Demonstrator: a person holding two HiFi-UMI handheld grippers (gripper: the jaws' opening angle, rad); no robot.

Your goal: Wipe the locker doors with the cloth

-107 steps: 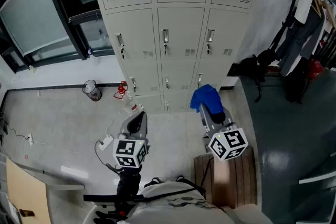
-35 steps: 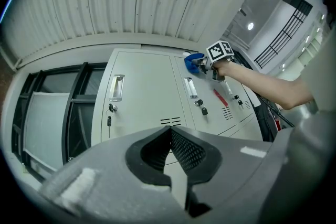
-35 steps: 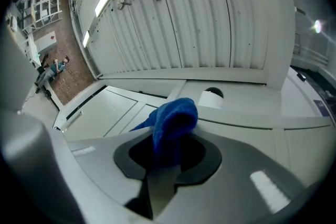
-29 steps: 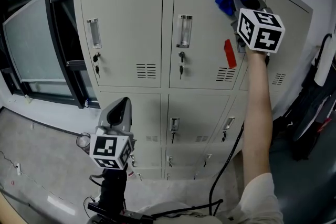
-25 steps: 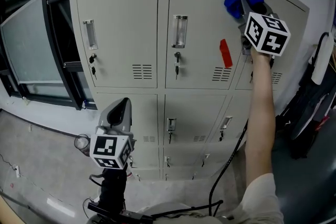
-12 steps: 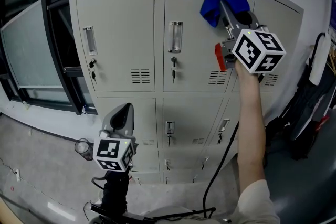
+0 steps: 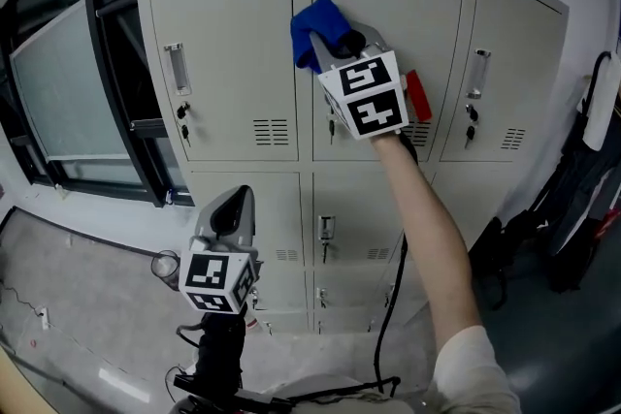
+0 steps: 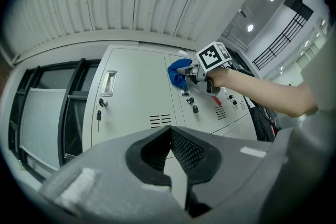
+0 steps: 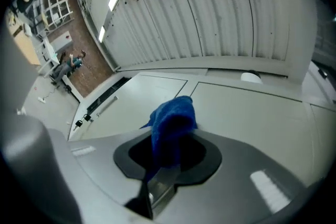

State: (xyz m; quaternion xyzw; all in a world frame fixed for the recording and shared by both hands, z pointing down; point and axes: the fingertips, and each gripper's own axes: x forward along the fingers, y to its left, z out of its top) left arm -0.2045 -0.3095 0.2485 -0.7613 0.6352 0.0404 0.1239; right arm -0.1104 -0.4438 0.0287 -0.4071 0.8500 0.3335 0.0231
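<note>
Blue cloth [image 7: 312, 22], by the look soft, light and floppy, best held by a bunched fold, is pinched so in the right gripper's [image 7: 330, 44] fingers against the top middle locker door [image 7: 412, 10]; left gripper [image 7: 233, 207] hangs low, fingers pressed together, empty.

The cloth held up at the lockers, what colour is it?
Bright blue. The cloth shows best in the right gripper view, clamped between the jaws.
</note>
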